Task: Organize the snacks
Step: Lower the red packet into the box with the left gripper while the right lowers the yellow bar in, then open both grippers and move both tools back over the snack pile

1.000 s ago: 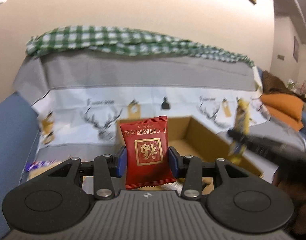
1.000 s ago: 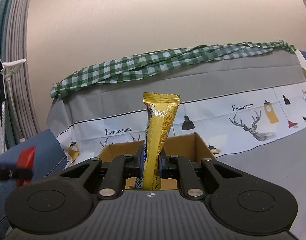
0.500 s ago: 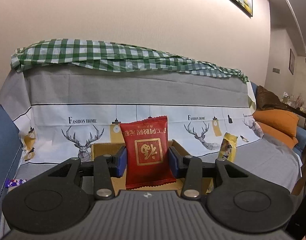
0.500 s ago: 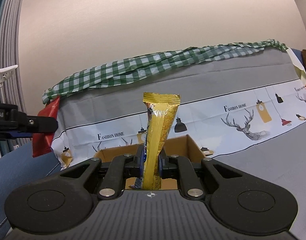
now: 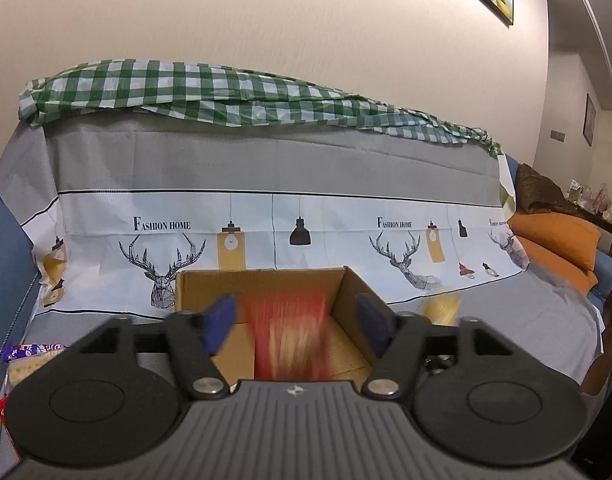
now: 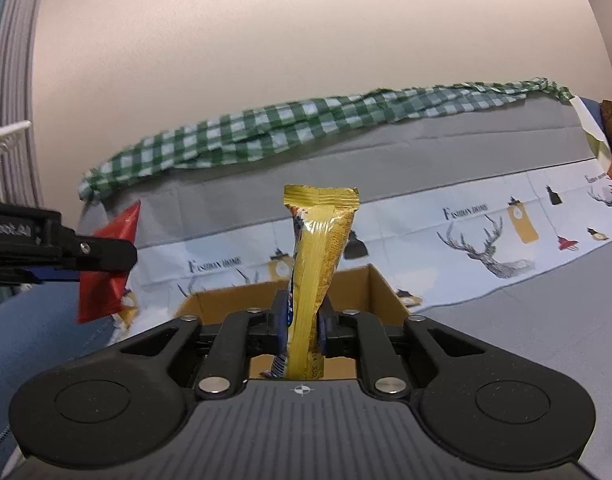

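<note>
L gripper (image 5: 298, 322) fingers now apart; red packet (image 5: 292, 336), clamped 0.5 s ago, blurs mid-frame, dropping into cardboard box (image 5: 262, 284). R gripper (image 6: 302, 326) clamps yellow bar (image 6: 315, 268); likely next in.

The right tool (image 6: 302, 326) pinches a yellow snack bar (image 6: 315, 276) upright between its blue pads, the crimped top end standing above the fingers. Just behind it sits an open cardboard box (image 6: 381, 288) on the grey sofa cover (image 6: 525, 320). At the left edge the left tool (image 6: 106, 258) reaches in, a red packet (image 6: 106, 280) at its tip. A green checked cloth (image 6: 306, 120) drapes the sofa back.
</note>
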A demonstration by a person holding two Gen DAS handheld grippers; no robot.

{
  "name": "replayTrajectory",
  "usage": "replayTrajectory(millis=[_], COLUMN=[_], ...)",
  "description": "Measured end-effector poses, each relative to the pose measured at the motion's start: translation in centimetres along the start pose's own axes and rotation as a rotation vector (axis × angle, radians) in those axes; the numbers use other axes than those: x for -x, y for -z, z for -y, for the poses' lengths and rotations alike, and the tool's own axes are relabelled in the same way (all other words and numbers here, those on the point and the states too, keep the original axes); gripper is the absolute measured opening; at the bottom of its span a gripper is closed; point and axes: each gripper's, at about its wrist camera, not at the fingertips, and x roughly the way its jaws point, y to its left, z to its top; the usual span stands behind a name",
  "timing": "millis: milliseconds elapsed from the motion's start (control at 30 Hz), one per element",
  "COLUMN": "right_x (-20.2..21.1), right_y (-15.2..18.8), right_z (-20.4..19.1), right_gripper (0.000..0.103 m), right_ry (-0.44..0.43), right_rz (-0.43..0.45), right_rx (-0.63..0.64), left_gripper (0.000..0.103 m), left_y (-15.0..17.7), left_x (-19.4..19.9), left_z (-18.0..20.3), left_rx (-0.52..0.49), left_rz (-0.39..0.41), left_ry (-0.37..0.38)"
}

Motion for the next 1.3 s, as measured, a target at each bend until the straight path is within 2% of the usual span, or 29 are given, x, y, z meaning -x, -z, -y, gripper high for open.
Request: replayTrajectory(millis=[33,200,367,533,733,833,933,967,1000,1033,1067,1100,1167,1200,1233,1267,1300], right_x=[-0.1,-0.3,-1.6,-2.2,-2.5,-2.5,-2.2,-2.1,-1.9,-1.8,-1.7,-1.5,-1.1,-0.9,-0.7,-0.6,-0.4], right_y=[0.0,0.2,0.6,1.2,1.9,2.2,2.4,2.4,2.5,2.5,2.5,2.5,2.6,2.6,2.5,2.4,2.3], right_z=[-0.1,-0.9,-2.0,-3.4,-4.8,-5.3,-5.9,-6.0,-6.2,-6.4,-6.6,-6.6,-7.0,-7.1,-7.1,-7.1,-7.0], right_gripper=[0.05,0.067,0.078,0.08,0.081,0.081,0.081,0.081,0.081,0.081,0.081,0.08,0.073,0.061,0.053,0.038,0.029], right_ry=[0.007,0.009,-0.024,-0.017,0.013,0.028,0.035,0.038,0.04,0.042,0.043,0.043,0.035,0.029,0.02,0.007,-0.005], right_rz=[-0.001,-0.021,-0.123,-0.182,-0.223,-0.227,-0.229,-0.227,-0.225,-0.223,-0.221,-0.218,-0.208,-0.202,-0.198,-0.196,-0.195], right_rx=[0.005,0.054,0.105,0.179,0.252,0.29,0.305,0.308,0.31,0.313,0.317,0.32,0.324,0.32,0.309,0.291,0.275], left_gripper=[0.077,0.079,0.079,0.079,0.079,0.078,0.066,0.058,0.045,0.036,0.022,0.011,0.01,0.01,0.01,0.01,0.011], left_y=[0.0,0.4,1.5,2.7,4.3,5.2,6.2,6.6,7.1,7.9,8.6,9.0,8.6,8.4,8.5,8.5,8.7], left_x=[0.0,0.0,0.5,1.7,3.1,3.6,3.7,3.7,3.7,3.7,3.6,3.5,4.0,3.9,3.7,3.5,3.3], left_z=[-0.1,-0.6,-1.6,-3.2,-6.6,-8.9,-11.7,-12.5,-13.5,-14.9,-16.2,-17.7,-19.3,-20.0,-20.6,-21.2,-22.0], left_rx=[0.001,0.012,0.024,0.033,0.029,-0.004,-0.046,-0.055,-0.053,-0.034,0.009,0.098,0.182,0.217,0.249,0.273,0.308], left_rz=[-0.002,-0.025,-0.056,-0.086,-0.124,-0.139,-0.147,-0.144,-0.14,-0.141,-0.154,-0.185,-0.157,-0.161,-0.18,-0.193,-0.201], left_ry=[0.004,-0.002,-0.007,-0.011,-0.068,-0.095,-0.095,-0.101,-0.112,-0.129,-0.151,-0.168,-0.175,-0.181,-0.196,-0.205,-0.208])
